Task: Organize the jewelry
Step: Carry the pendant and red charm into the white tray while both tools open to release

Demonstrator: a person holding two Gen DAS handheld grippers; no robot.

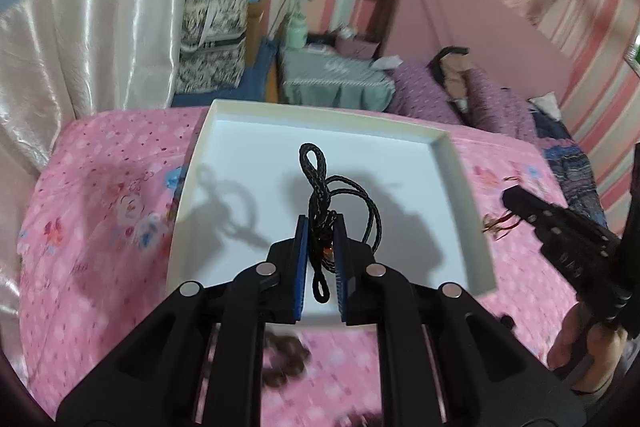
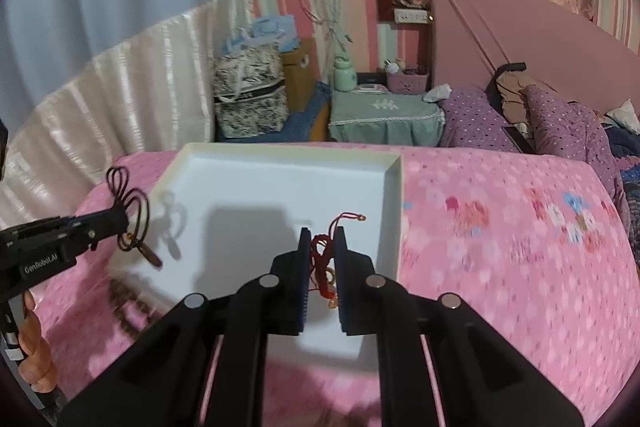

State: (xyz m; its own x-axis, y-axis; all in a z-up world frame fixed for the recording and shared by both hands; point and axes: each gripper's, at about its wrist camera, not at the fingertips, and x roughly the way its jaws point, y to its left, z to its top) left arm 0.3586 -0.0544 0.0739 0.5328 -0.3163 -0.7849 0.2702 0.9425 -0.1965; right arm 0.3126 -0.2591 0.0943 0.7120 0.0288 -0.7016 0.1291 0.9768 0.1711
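While over one white tray (image 1: 460, 163) | left tool (image 1: 321, 223) clamps one black cord (image 1: 316, 167) | right tool (image 2: 322, 235) clamps one red string (image 2: 320, 251)

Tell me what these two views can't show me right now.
- Brown beaded piece on the bedspread: left wrist view, blurred and partly behind the left tool.
- Pendant on the black cord: right wrist view, too small and blurred.
- Red string's beads: right wrist view, partly hidden between the right tool's fingers.
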